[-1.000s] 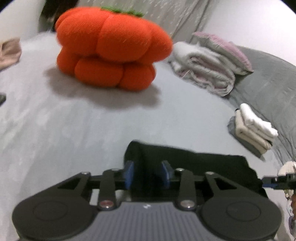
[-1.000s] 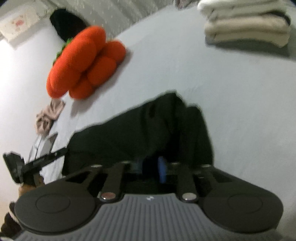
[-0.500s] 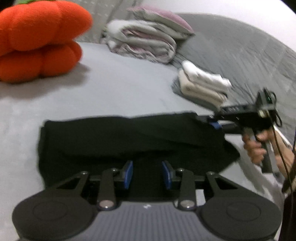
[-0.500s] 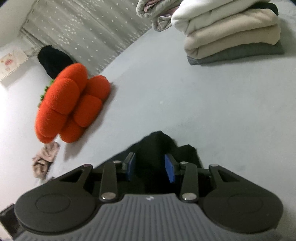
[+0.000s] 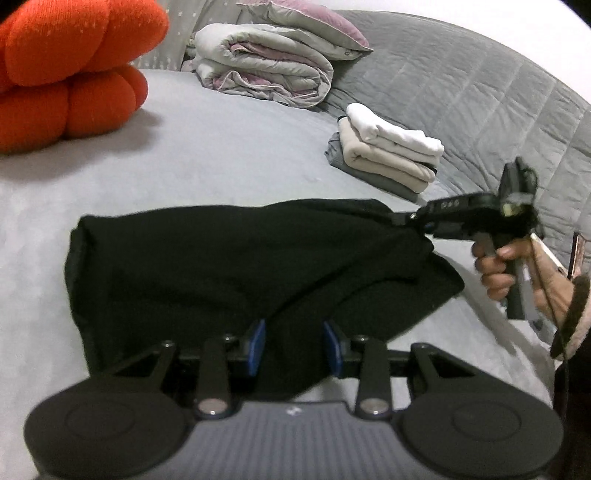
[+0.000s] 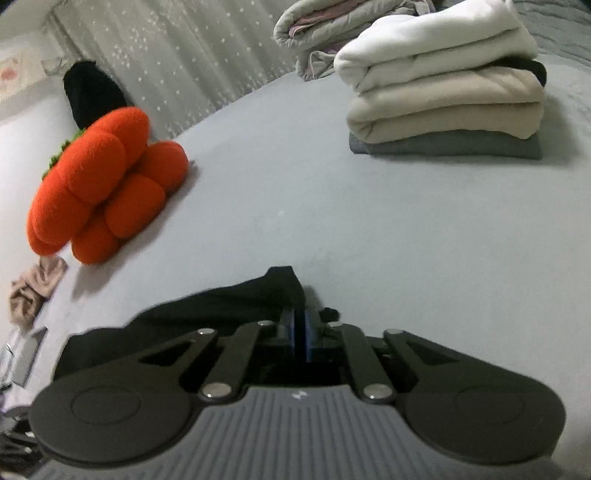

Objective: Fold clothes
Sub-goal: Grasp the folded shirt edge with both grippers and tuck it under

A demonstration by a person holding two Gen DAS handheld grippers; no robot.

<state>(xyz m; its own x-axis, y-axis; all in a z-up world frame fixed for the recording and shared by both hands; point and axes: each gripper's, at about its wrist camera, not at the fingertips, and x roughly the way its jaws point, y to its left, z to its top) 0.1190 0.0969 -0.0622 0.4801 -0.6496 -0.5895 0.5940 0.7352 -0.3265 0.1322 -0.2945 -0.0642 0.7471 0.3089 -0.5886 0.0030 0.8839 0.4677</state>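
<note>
One black knitted garment (image 5: 236, 266) lies spread flat on the pale grey bedsheet (image 5: 229, 155), its near hem bunched under the left gripper (image 5: 293, 347). That gripper's two blue-padded fingers (image 5: 256, 345) stand apart and are opening, with the black cloth running between them; whether the pads press on it cannot be told. At the garment's right corner the right gripper (image 5: 406, 218), held by one hand (image 5: 517, 277), meets the cloth. In the right wrist view the right gripper (image 6: 300, 332) shows its blue pads nearly together, closing on a raised fold of the black garment (image 6: 236, 302) that sits pinched between them. Well beyond the garment sits one stack of folded clothes (image 5: 388, 158): a white piece on top, two beige ones under it with a sliver of black between, and one grey at the bottom. Behind it is one rolled grey and pink quilt (image 5: 266, 70) with one mauve pillow (image 5: 314, 29) on top. One orange pumpkin-shaped plush cushion (image 5: 70, 70) rests at the far left. One small crumpled beige cloth (image 6: 35, 291) lies beside the orange cushion (image 6: 103, 184) in the right wrist view.
</note>
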